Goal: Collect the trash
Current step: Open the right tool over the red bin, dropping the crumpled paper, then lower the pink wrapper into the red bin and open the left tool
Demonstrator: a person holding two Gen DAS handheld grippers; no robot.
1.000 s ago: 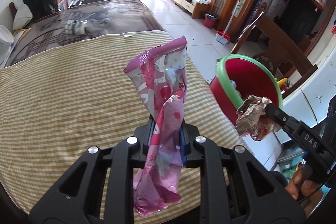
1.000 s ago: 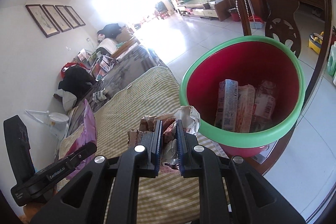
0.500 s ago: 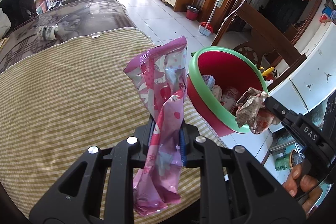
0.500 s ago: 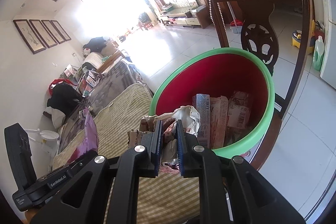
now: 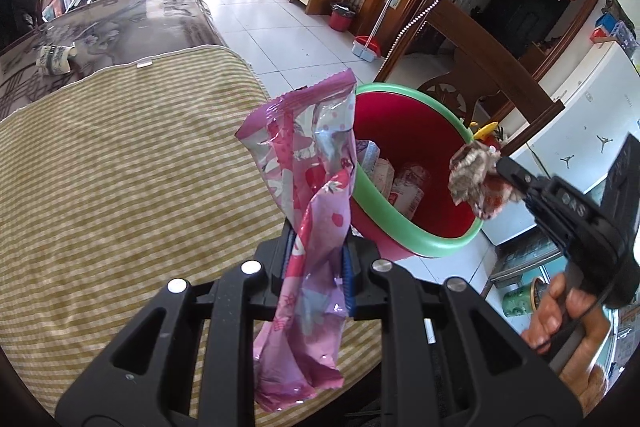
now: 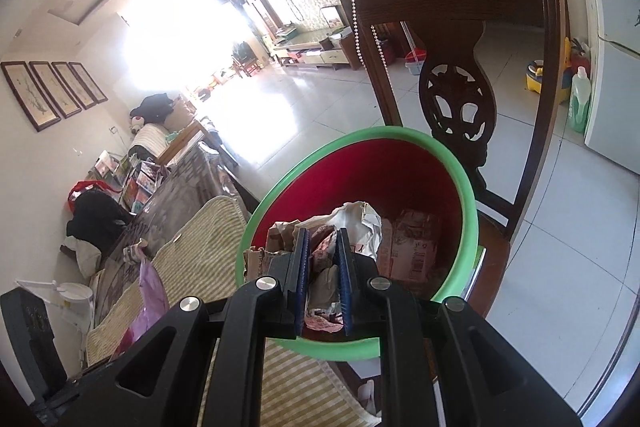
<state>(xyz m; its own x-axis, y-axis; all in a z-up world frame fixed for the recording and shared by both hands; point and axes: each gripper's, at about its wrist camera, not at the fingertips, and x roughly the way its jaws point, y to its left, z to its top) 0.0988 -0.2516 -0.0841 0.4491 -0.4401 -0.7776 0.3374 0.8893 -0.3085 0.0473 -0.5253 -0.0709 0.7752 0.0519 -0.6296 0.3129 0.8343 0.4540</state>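
My left gripper (image 5: 316,247) is shut on a pink printed wrapper (image 5: 308,195) that stands up above the jaws and hangs below them, over the table's right edge. Just right of it is a red bin with a green rim (image 5: 416,223) holding several packets. My right gripper (image 6: 323,255) is shut on a crumpled brown and white wrapper (image 6: 352,223), held above the bin's (image 6: 468,195) near rim. In the left wrist view that crumpled wrapper (image 5: 474,179) hangs over the bin's right side, with the right gripper (image 5: 506,169) and a hand (image 5: 568,311) behind it.
A yellow striped cloth (image 5: 120,167) covers the table. The bin sits on a dark wooden chair (image 6: 452,59) with beads hung on its back. A white fridge (image 5: 588,131) stands at the right. A crumpled item (image 5: 54,57) lies on the far patterned table.
Both grippers have moved toward the bin. The crumpled wrapper now hangs over the bin's opening, and the pink wrapper sits against the bin's left rim. Both grips are unchanged.
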